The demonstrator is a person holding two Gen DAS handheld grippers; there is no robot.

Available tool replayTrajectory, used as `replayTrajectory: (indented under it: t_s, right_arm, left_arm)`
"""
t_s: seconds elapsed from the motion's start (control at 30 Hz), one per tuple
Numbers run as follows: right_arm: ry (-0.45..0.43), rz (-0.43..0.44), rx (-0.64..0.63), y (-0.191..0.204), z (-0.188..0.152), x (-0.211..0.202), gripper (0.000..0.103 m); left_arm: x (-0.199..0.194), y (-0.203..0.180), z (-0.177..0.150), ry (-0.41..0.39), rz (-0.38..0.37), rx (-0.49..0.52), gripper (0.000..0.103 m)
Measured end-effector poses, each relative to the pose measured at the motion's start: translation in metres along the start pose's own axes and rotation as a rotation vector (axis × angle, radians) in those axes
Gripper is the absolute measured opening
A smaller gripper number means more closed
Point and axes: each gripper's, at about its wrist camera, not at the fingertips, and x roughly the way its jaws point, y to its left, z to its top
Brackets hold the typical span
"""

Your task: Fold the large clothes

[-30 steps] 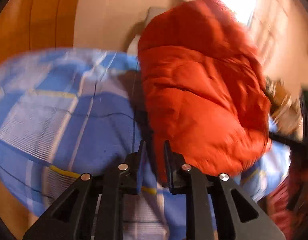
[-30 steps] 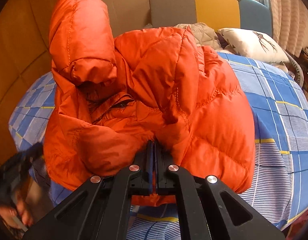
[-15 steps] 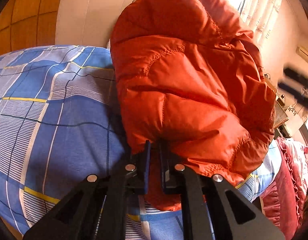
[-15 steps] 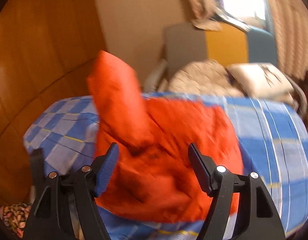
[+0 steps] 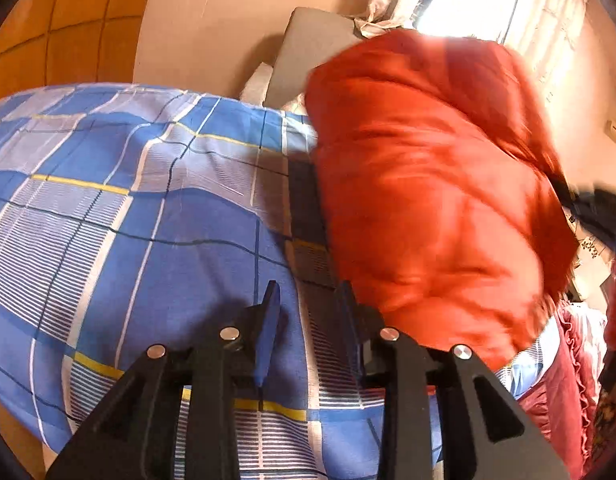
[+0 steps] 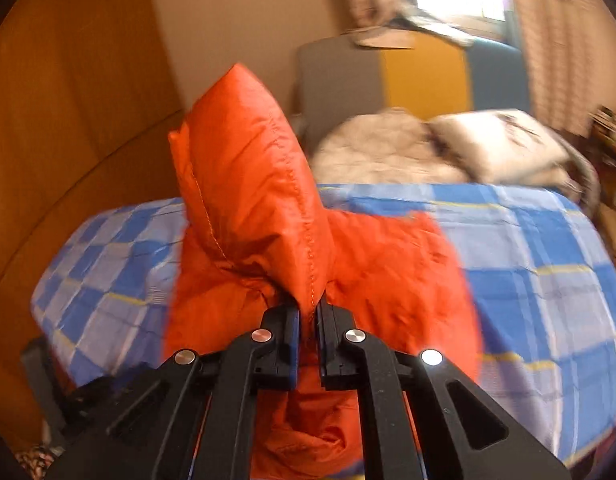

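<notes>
The orange puffer jacket [image 6: 348, 280] is lying bunched on the bed's blue checked sheet [image 6: 548, 264], one padded part standing up in a peak. The right hand-held gripper [image 6: 307, 312] is pinching a fold at the base of that peak, its jaws nearly together with orange fabric between them. In the left wrist view the jacket [image 5: 428, 200] is blurring just to the right of the left hand-held gripper [image 5: 308, 296], whose jaws are standing apart over the sheet [image 5: 147, 208], holding nothing. Pale pillows [image 6: 448, 148] are resting beyond the jacket.
</notes>
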Motion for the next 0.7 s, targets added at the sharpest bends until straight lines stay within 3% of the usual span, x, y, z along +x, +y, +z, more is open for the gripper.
replayTrajectory:
  t_s: [0.13,0.3,0.37,0.47,0.7]
  right_arm:
    - [0.053,-0.042,0.176,-0.057,-0.025,0.014,0.006]
    - [0.076,-0.174,0.138,-0.072,-0.049,0.055,0.006]
    - [0.078,-0.144,0.165,-0.076,-0.049,0.06,0.006]
    - [0.088,-0.074,0.177,-0.081,-0.045,0.062,0.006]
    - [0.109,-0.059,0.137,-0.086,-0.033,0.059,0.006]
  left_arm:
    - [0.012,-0.006,0.001,0.034,-0.043,-0.005,0.033]
    - [0.017,-0.028,0.005,0.04,-0.078,0.052,0.043]
    - [0.017,-0.035,0.009,0.033,-0.085,0.076,0.052]
    - [0.017,-0.044,0.019,0.028,-0.113,0.085,0.057]
    - [0.018,-0.068,0.036,0.057,-0.19,0.041,0.068]
